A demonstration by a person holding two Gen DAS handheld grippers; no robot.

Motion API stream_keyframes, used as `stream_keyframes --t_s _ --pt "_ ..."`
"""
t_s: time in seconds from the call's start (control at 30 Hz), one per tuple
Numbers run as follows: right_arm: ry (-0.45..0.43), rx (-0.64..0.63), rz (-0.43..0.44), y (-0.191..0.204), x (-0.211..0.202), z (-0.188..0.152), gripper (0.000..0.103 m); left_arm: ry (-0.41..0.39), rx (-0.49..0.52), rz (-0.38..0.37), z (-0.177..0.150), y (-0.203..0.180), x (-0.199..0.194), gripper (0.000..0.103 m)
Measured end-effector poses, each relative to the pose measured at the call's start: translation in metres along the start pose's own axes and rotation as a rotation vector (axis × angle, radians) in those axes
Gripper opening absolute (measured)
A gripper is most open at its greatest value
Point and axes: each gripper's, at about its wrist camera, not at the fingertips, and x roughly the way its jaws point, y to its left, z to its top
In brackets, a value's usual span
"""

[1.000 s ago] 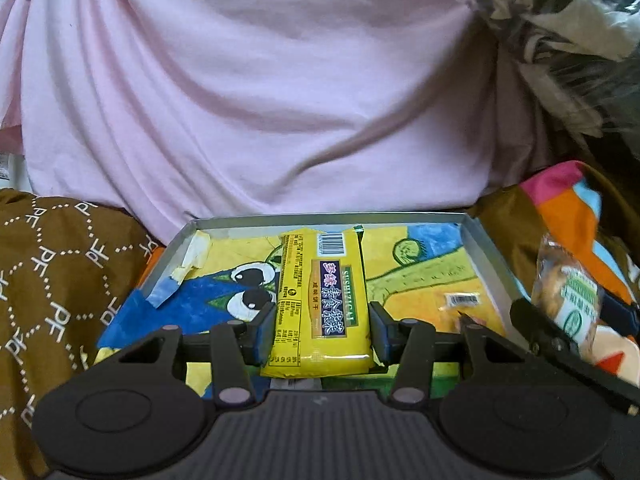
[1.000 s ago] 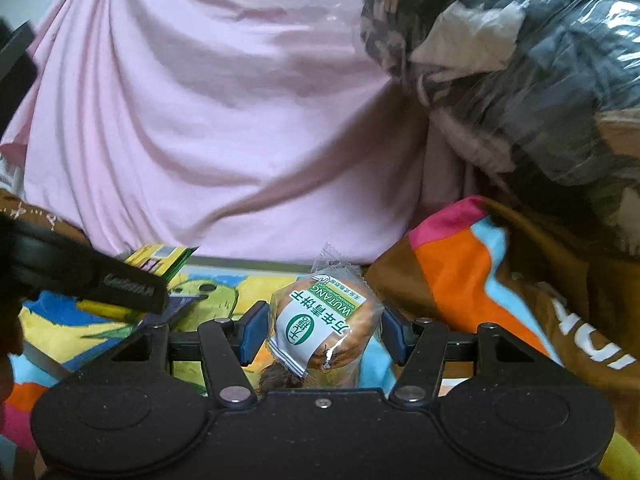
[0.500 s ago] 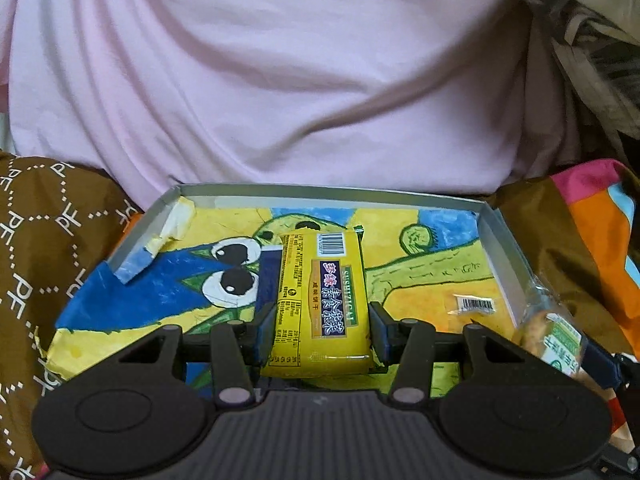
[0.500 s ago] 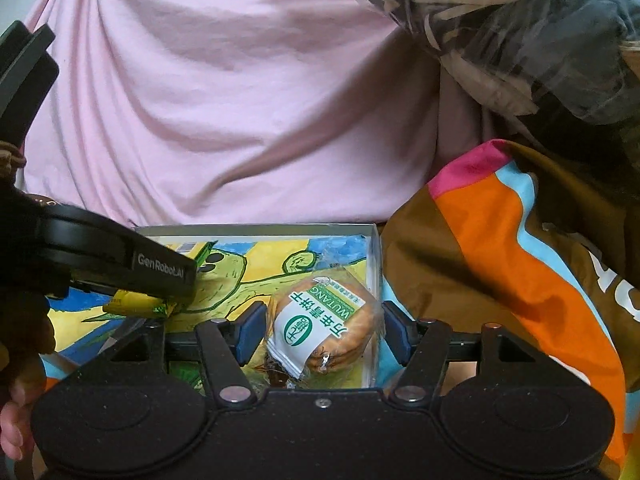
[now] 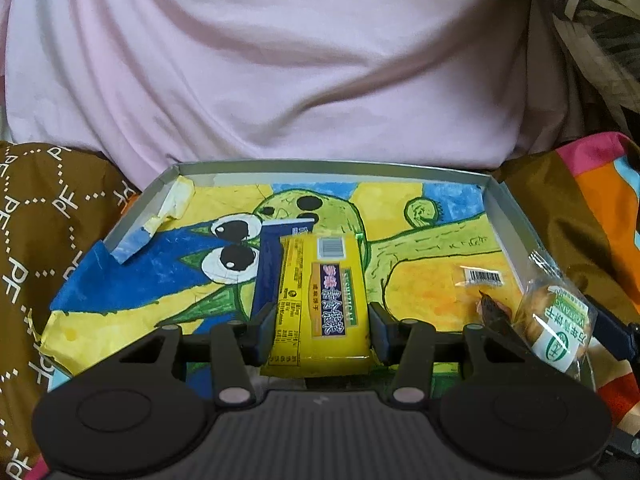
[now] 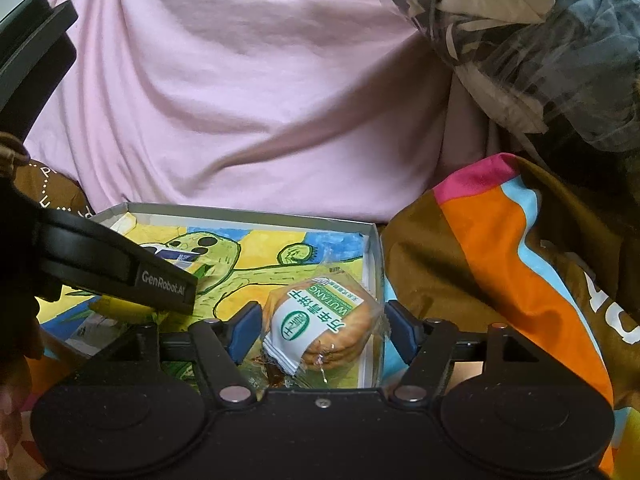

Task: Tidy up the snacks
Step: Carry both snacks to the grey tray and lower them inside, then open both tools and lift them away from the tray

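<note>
My left gripper is shut on a yellow snack bar and holds it low over the middle of a shallow grey tray lined with a cartoon drawing. My right gripper is shut on a clear-wrapped cracker pack with a green and white label, just inside the tray's right wall. The cracker pack also shows at the right of the left wrist view. The left gripper's body crosses the left of the right wrist view.
A pink cloth rises behind the tray. Brown patterned fabric lies to the left, and brown, orange and blue fabric to the right. A plastic-wrapped bundle sits at the upper right. A barcode sticker lies on the tray floor.
Both grippers have moved forward and down over the tray with their snacks. The cracker pack has come from beyond the tray's right wall to just inside it.
</note>
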Motion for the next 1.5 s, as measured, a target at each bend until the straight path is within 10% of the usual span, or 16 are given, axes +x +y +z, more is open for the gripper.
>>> stream_keyframes --t_s 0.6,1.5 --pt "0.015 0.088 0.016 -0.009 -0.005 0.004 0.101 -0.057 -0.134 0.016 0.002 0.023 -0.026 0.093" --pt "-0.102 0.126 -0.014 -0.013 -0.135 0.050 0.102 -0.178 -0.145 0.033 -0.008 0.062 -0.174 0.103"
